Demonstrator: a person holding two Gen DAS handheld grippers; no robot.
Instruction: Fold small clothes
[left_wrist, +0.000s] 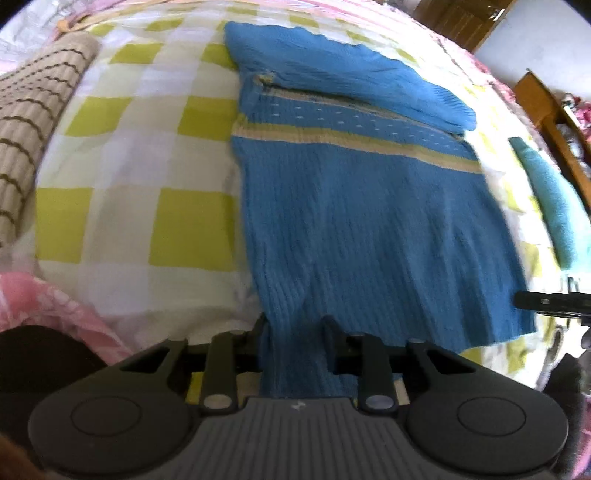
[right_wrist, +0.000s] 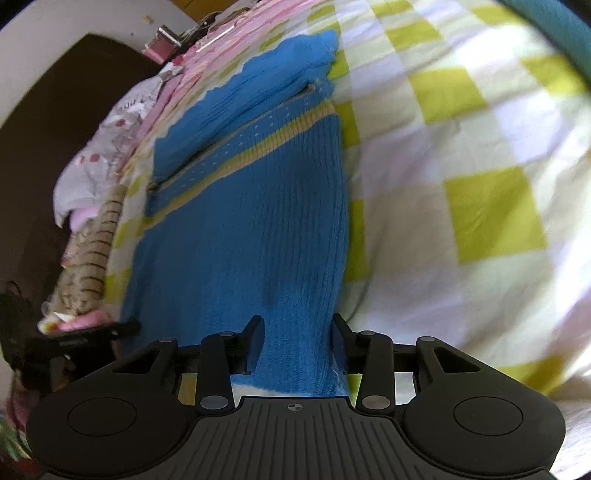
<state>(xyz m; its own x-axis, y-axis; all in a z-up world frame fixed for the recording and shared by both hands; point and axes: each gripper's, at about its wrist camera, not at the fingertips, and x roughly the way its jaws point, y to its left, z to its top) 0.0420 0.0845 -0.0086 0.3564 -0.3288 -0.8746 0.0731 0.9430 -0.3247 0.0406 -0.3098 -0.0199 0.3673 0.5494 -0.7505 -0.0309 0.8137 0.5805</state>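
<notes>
Lay flat on the bed (left_wrist: 122, 155), over a yellow-and-white checked cover: a blue knitted sweater (left_wrist: 369, 229), ribbed, with a pale yellow band across the chest and small light flecks above it. Showed one sleeve already folded across the upper part, resting above the band. Reached with the hem toward both cameras.

Seen in the left wrist view: left gripper (left_wrist: 295, 332) pointed steeply down at the near hem, with the fingers (left_wrist: 258, 328) closed on the left corner of the sweater and the blue knit bunched tightly between them. Caught, at the right edge of the same view, part of the other black tool beside the hem's opposite corner.

Seen in the right wrist view: right gripper (right_wrist: 297, 332) also angled down, with the fingers (right_wrist: 341, 328) clamped on the other hem corner and a thick fold of blue knit filling the gap between them. Glimpsed the left tool at the left edge, near the sweater's far side.

Elsewhere on the bed: a rolled beige mat (left_wrist: 33, 133) with dark wavy stripes beside the sweater, well apart from it; a teal cloth (left_wrist: 550, 199) on the opposite side, near the bed's edge; a pink patterned blanket (left_wrist: 55, 314) along the border of the checked cover. Somewhat blurred throughout.
</notes>
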